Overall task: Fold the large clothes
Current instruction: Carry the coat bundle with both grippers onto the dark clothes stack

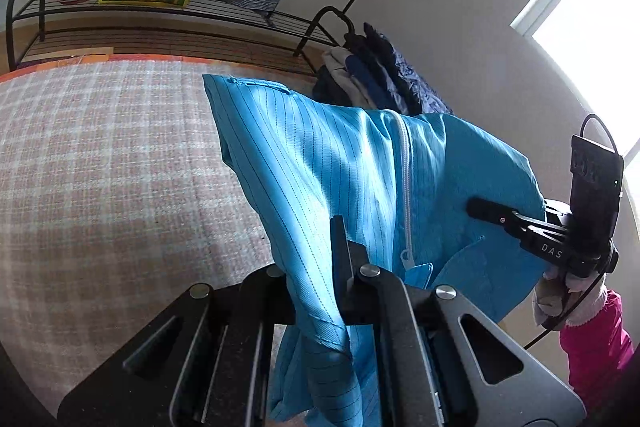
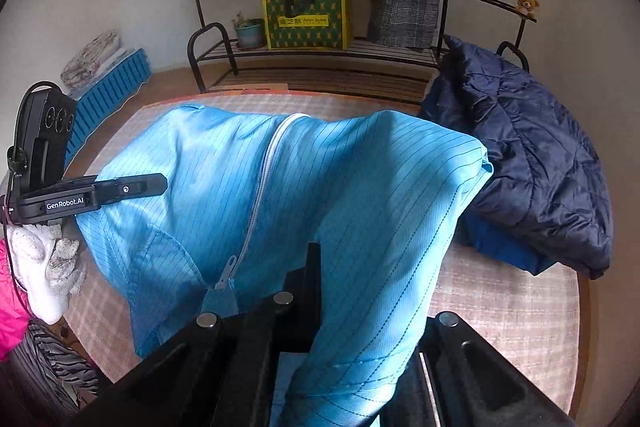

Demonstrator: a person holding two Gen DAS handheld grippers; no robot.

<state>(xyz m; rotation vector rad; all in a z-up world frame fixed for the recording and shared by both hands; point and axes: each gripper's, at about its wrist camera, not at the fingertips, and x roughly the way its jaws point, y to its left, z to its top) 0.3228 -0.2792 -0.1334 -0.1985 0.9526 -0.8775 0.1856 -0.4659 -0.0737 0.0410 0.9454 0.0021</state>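
A light blue pinstriped garment [image 1: 320,147] with a white zipper [image 1: 406,187] hangs lifted above the checked table cover [image 1: 100,167]. My left gripper [image 1: 336,227] is shut on its near edge, and cloth drapes over one finger. In the left wrist view my right gripper [image 1: 478,207] grips the garment's other side. In the right wrist view the garment [image 2: 360,187] spreads between both tools. My right gripper [image 2: 314,267] is shut on its edge, and my left gripper [image 2: 162,184] pinches the far left side.
A navy quilted jacket [image 2: 528,155] lies on the table's right part. A metal rack [image 2: 320,51] behind holds a yellow-green box [image 2: 306,17] and a plant pot [image 2: 248,31]. A white-gloved hand [image 2: 44,267] and a pink sleeve [image 1: 596,339] hold the grippers.
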